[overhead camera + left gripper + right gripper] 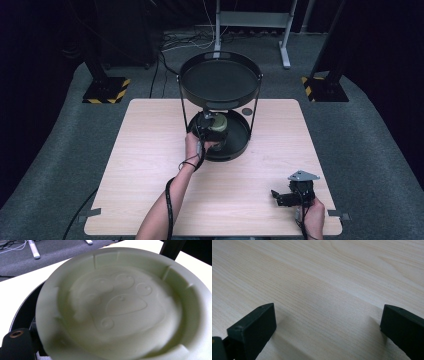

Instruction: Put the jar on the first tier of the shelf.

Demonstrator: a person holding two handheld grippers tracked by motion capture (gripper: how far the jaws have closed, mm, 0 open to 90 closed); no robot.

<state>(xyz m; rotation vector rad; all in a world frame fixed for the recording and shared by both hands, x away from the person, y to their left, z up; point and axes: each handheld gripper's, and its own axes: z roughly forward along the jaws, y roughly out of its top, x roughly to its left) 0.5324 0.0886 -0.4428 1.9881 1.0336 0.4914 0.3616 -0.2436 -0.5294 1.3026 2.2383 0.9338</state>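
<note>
Crowding left tool point(212, 123): bowl point(117, 305), stand posts point(256, 102).

A black two-tier round tray stand point(220, 80) sits at the far middle of the light wooden tabletop point(150, 165); a pale green round dish point(218, 121) rests on its lower tier, and the right claw point(276, 196) is at the near right corner.

Pale green bowl point(120, 305), embossed paw print inside; black two-tier tray stand point(220, 80); light woodgrain table point(150, 165).

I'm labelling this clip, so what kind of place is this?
Probably a recording studio or lab, not a home: a light wooden table on grey carpet, dark curtains around, hazard-striped stand bases and loose cables behind it.
</note>
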